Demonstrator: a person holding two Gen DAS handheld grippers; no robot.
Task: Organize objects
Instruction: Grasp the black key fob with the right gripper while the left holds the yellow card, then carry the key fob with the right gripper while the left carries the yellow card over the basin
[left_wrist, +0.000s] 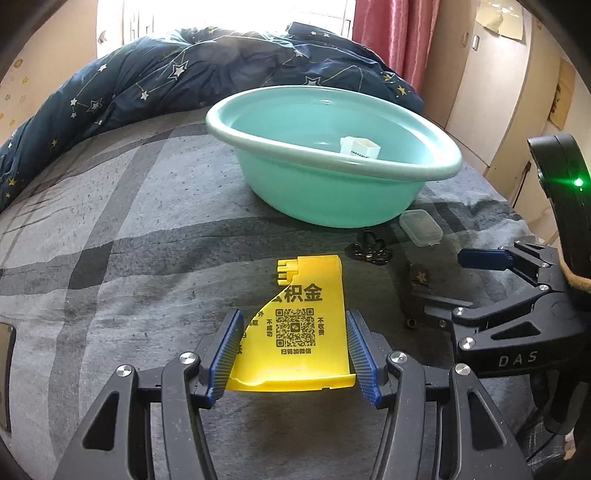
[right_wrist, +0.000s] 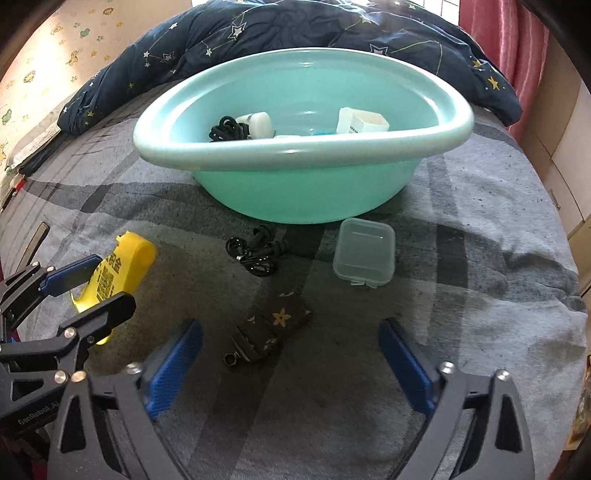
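My left gripper (left_wrist: 294, 332) is shut on a yellow plastic piece (left_wrist: 306, 280) printed with a QR code, its blue pads pressing the two side edges above the grey bedsheet. The same piece (right_wrist: 129, 251) shows at the left of the right wrist view. My right gripper (right_wrist: 291, 365) is open, pointing down at a small dark pouch (right_wrist: 275, 325) with yellow flowers that lies just ahead of its fingers, untouched. A teal basin (right_wrist: 295, 153) stands behind; it holds a white box (right_wrist: 362, 122), a black cable (right_wrist: 227, 129) and a white item (right_wrist: 258, 123).
On the sheet in front of the basin lie a clear plastic box (right_wrist: 364, 253) and a coiled black cable (right_wrist: 258, 251). A navy star-print quilt (left_wrist: 166, 81) is heaped at the back. A pink curtain (left_wrist: 391, 40) and cupboards (left_wrist: 491, 92) stand at the right.
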